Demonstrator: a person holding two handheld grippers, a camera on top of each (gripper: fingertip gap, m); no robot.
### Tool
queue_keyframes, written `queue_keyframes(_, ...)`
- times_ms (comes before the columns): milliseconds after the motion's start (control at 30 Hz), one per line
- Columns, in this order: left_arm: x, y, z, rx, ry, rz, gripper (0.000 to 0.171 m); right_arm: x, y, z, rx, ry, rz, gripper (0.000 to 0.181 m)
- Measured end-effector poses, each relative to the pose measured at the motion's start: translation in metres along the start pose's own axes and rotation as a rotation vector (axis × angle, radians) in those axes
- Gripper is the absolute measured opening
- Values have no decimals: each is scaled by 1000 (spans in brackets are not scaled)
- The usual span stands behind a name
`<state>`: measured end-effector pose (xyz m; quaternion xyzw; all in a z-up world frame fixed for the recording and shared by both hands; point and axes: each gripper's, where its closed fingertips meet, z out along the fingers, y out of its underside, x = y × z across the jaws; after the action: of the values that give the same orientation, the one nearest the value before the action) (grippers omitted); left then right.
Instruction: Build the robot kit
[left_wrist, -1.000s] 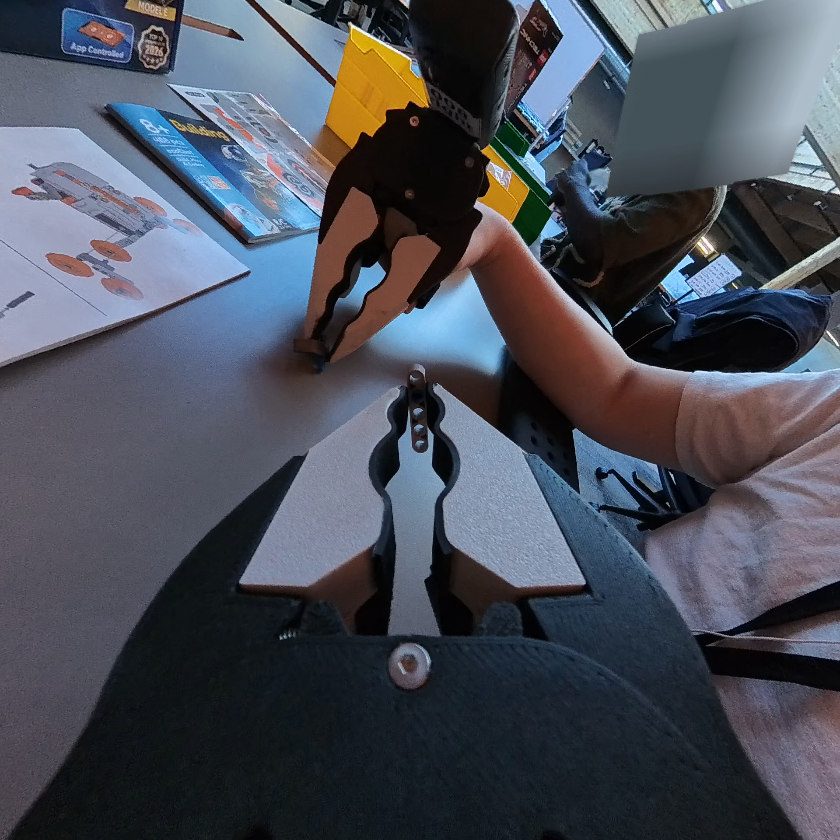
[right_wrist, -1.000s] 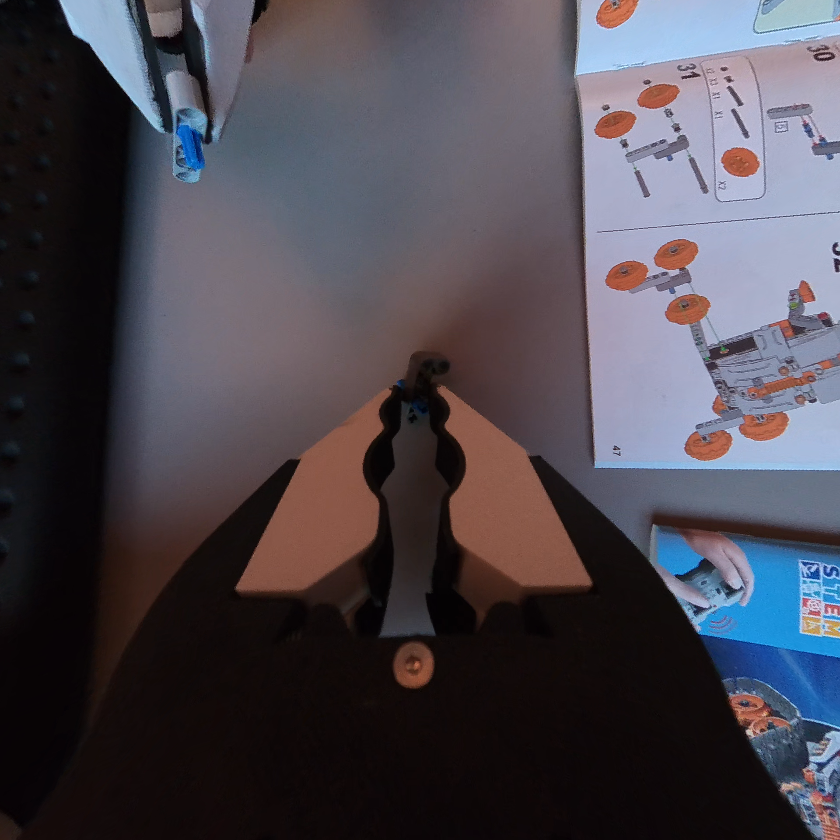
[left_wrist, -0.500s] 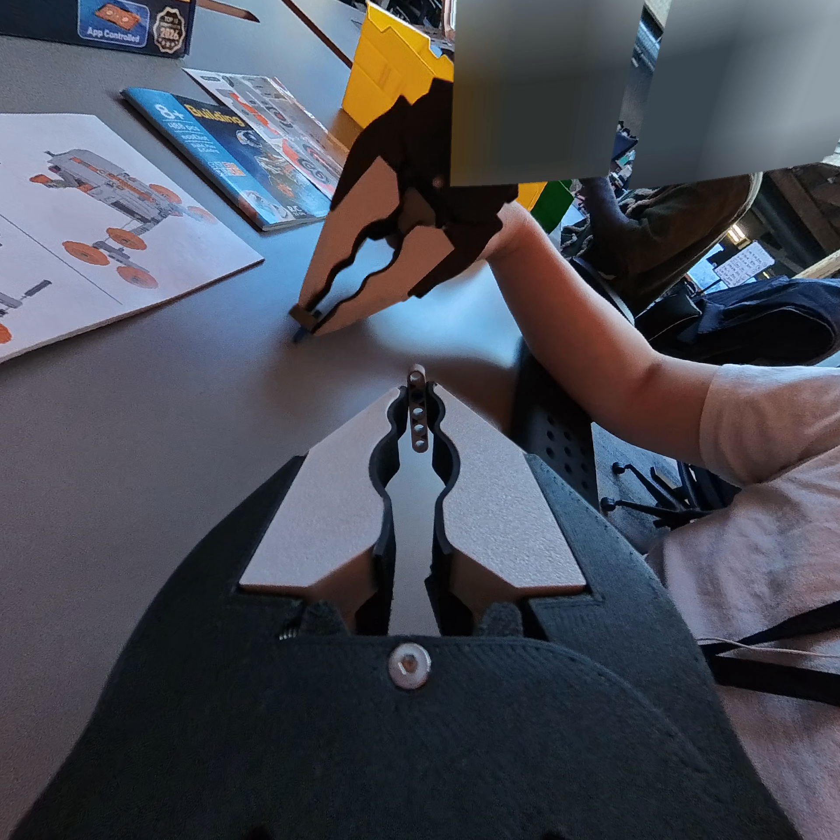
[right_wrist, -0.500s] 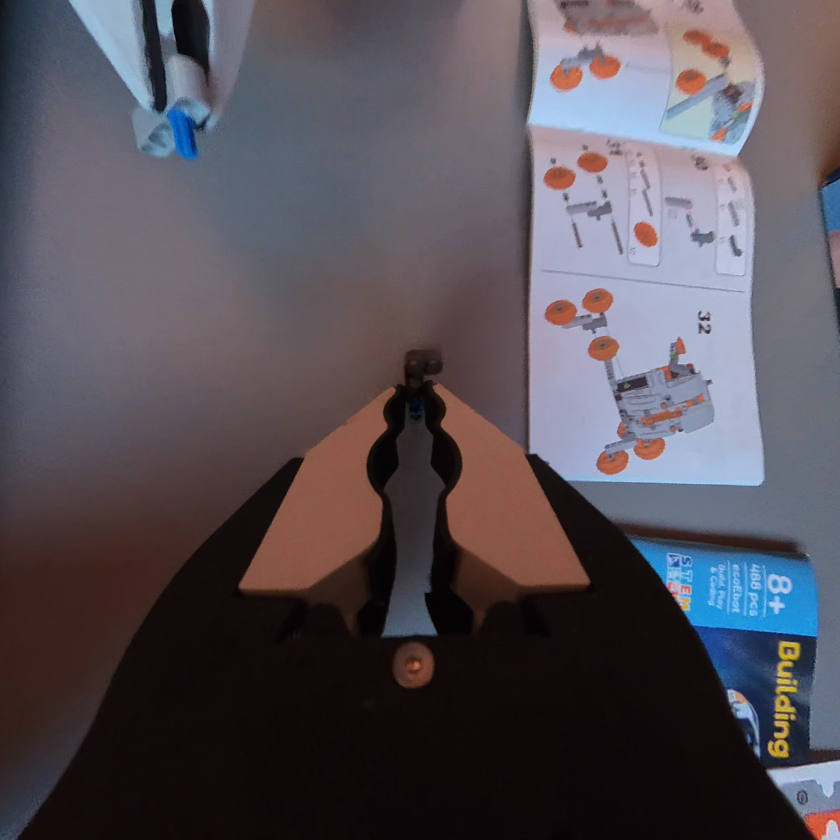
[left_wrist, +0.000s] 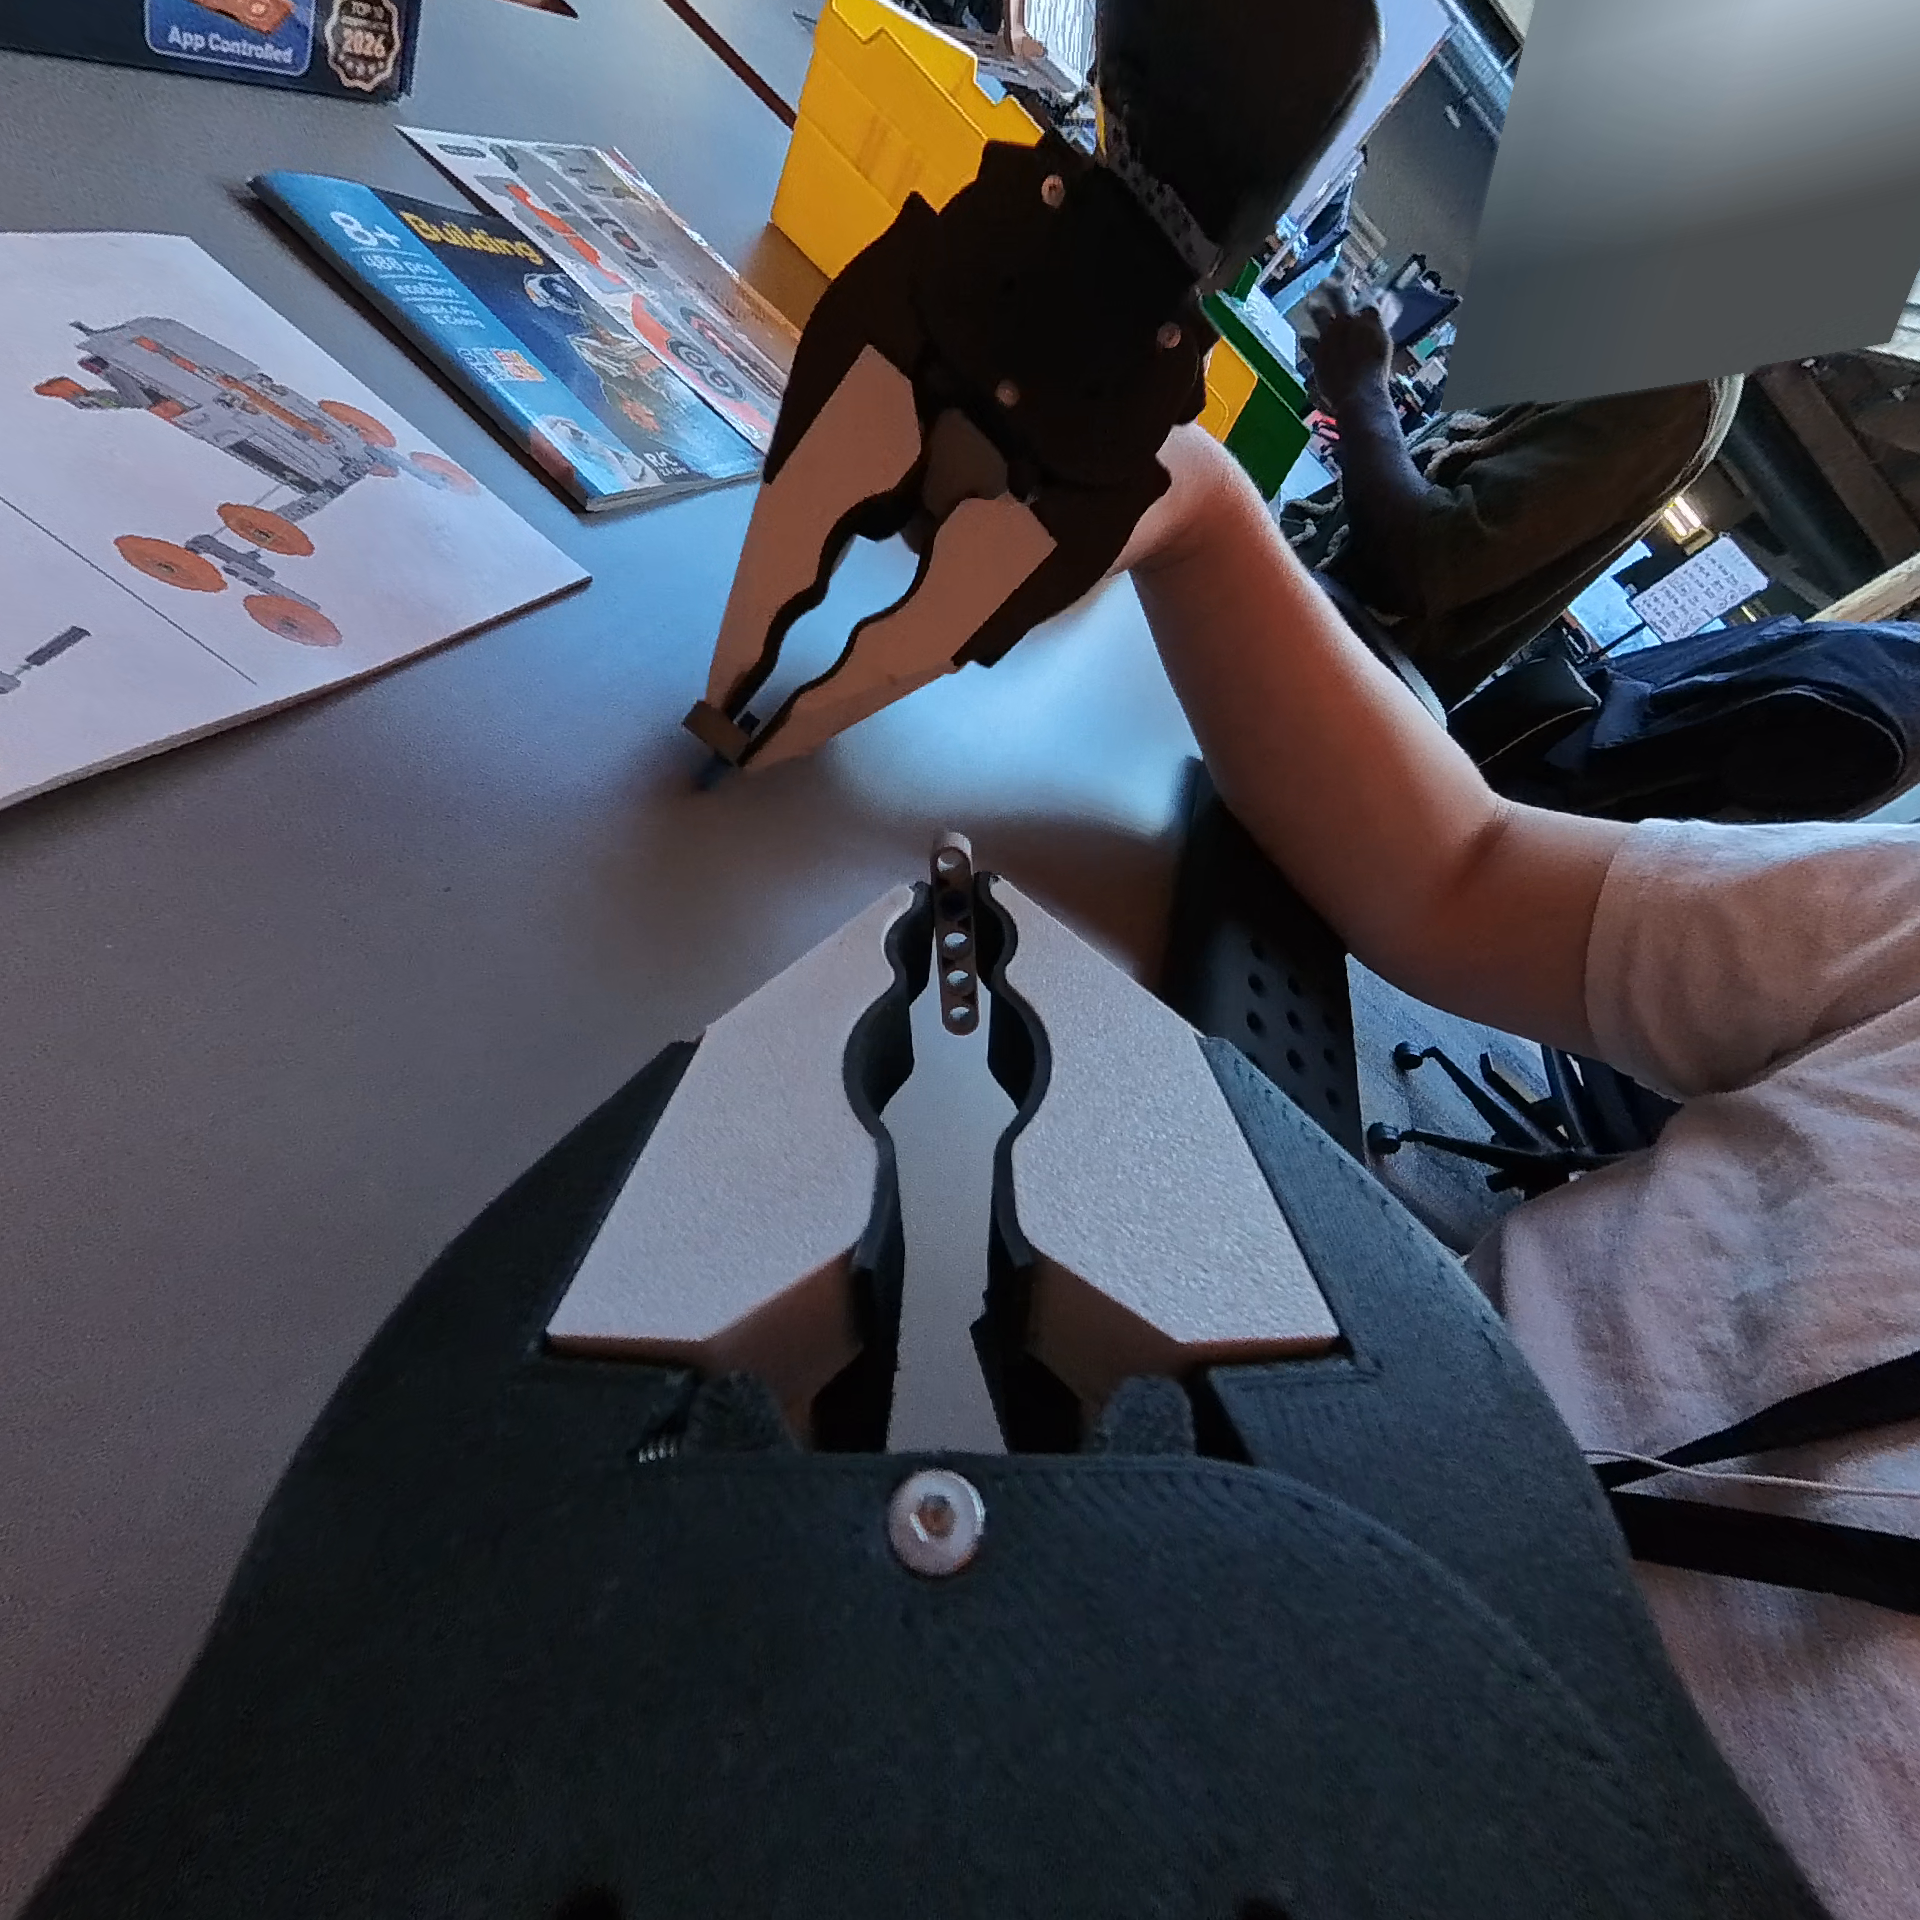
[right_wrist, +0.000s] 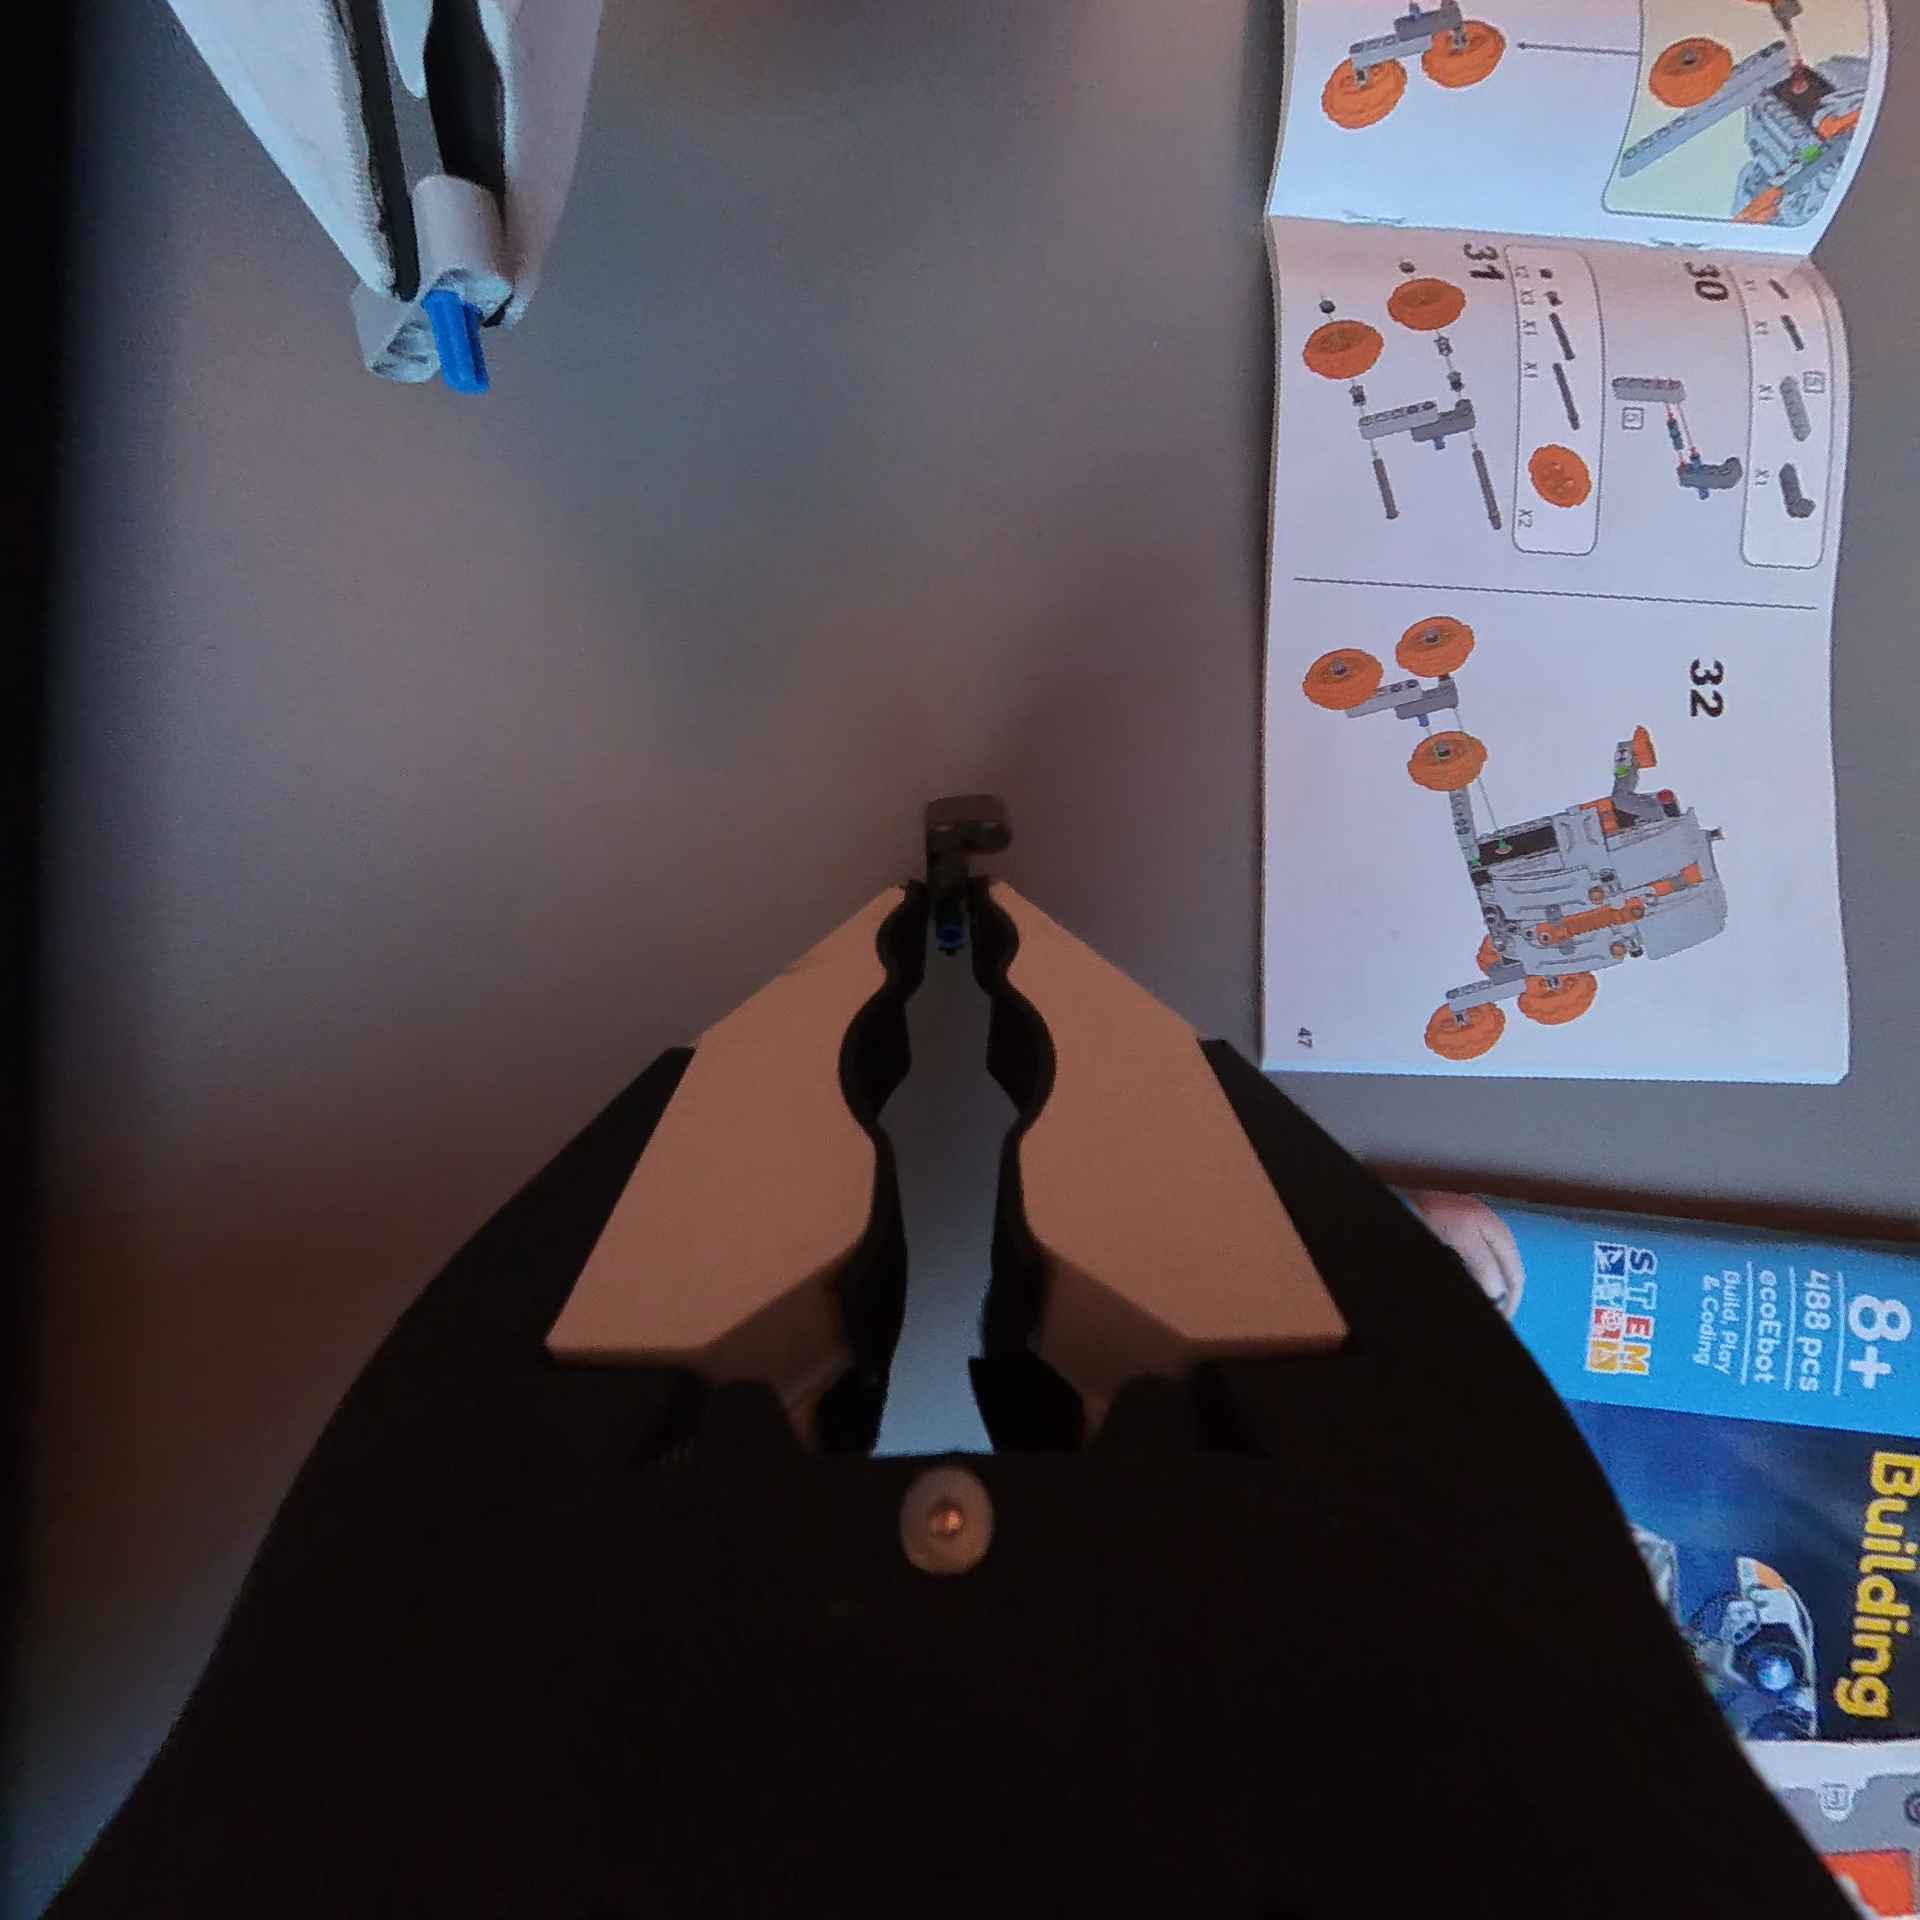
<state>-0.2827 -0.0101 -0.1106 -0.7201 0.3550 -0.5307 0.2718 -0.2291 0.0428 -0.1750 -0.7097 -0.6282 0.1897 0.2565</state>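
My left gripper (left_wrist: 953, 883) is shut on a thin grey beam with holes (left_wrist: 954, 951), held upright above the dark grey table (left_wrist: 312, 987). In the right wrist view this gripper (right_wrist: 436, 312) shows at the top left, the grey beam (right_wrist: 400, 332) carrying a blue pin (right_wrist: 457, 338). My right gripper (right_wrist: 948, 888) is shut on a small dark grey angled piece (right_wrist: 961, 831) with a blue pin (right_wrist: 948, 932) between the fingertips. In the left wrist view the right gripper (left_wrist: 743, 732) points down, its piece (left_wrist: 717, 727) at the table surface.
An open instruction booklet (right_wrist: 1558, 623) lies right of my right gripper; it also shows in the left wrist view (left_wrist: 208, 499). A blue booklet (left_wrist: 499, 332) and another leaflet lie beyond. Yellow and green bins (left_wrist: 894, 135) stand at the back. A person's arm (left_wrist: 1351, 748) reaches over the table edge. My hands' fingertips stand some 10 centimeters from each other.
The right gripper has swung and tilted with its piece, staying near the table surface. In its view the booklet shifted right and the left gripper's beam drew closer. Both stay shut.
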Motion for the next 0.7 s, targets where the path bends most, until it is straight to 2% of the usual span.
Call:
queue_keyframes(133,-2,0,0,1,-5,-14,5,1,-12,-10,102,-39,82,7)
queue_keyframes(333,-6,-11,-7,68,-13,-43,5,2,-74,-49,518,-262,381,7)
queue_keyframes(433,-4,-20,-13,122,3,-39,5,-2,-98,-66,667,-382,493,7)
queue_keyframes(567,0,-31,-20,191,21,-5,5,-15,-117,-75,785,-507,612,7)
queue_keyframes(700,7,-40,-26,252,78,-17,5,-26,-117,-68,805,-463,608,6)
